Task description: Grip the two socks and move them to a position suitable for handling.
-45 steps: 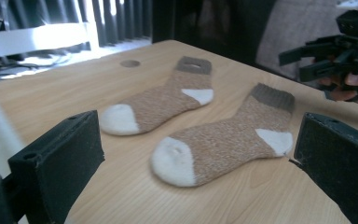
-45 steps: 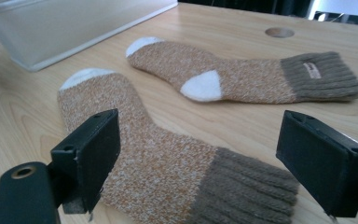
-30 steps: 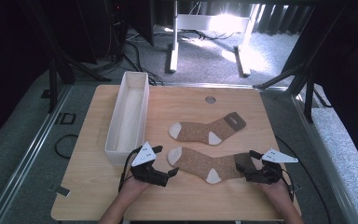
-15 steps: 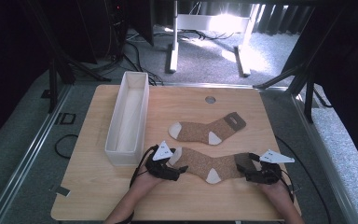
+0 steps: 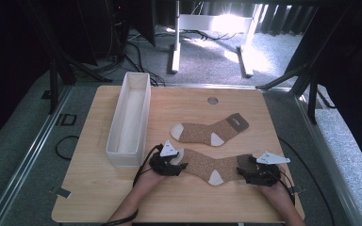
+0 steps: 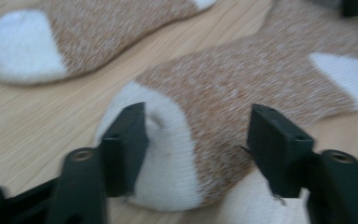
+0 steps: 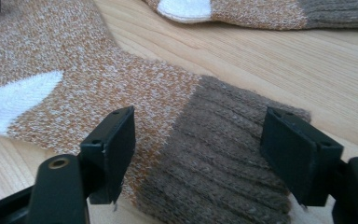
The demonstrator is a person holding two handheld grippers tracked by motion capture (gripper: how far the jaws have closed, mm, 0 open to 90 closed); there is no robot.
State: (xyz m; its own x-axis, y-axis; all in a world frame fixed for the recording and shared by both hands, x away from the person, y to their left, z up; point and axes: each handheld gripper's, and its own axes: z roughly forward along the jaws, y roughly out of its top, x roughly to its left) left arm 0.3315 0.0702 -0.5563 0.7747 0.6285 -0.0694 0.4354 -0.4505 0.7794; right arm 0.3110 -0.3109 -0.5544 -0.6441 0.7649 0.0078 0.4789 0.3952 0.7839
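- The near sock is knitted cloth: speckled tan body, soft white toe, coarsely ribbed brown cuff.
- The far sock is seen to be of the same knit.
- The table is faced in pale, smooth, matt wood grain.
- The white bin appears matt.
- Black jaws are matt plastic.

Both grippers are chunky black plastic: the left gripper and right gripper each wear a pale grey triangular plate on top, trail a black cable, brass-ringed screw holes behind blocky jaws.
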